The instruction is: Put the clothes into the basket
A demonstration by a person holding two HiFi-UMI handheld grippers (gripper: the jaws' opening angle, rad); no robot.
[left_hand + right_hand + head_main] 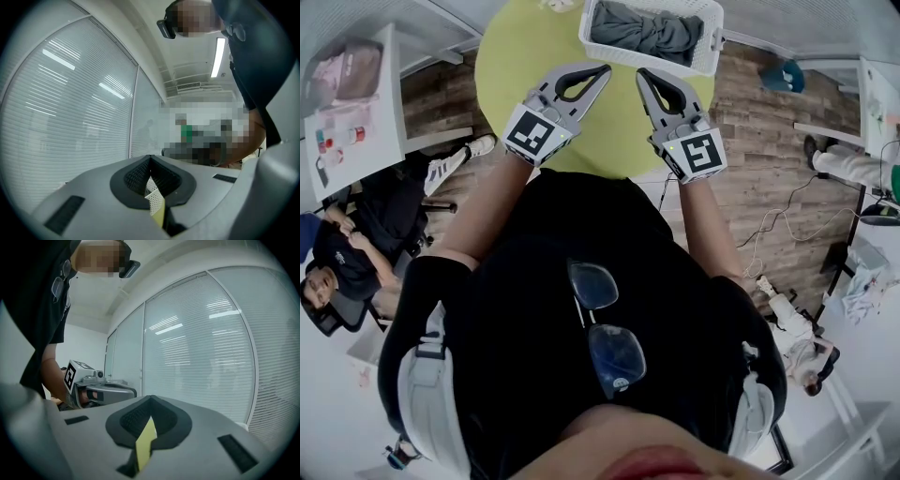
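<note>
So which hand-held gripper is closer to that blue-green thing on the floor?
Right. The right hand-held gripper hangs over the yellow table on the side toward the blue-green thing; the left hand-held gripper sits beyond it, farther away.

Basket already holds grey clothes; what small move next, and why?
Probably draw both back: the left gripper and right gripper are shut on nothing, the grey clothes lie in the basket, and no garment shows on the table near them.

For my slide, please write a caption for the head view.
Left gripper and right gripper, shut and empty, above the yellow-green table; grey clothes lie in the white basket.
</note>
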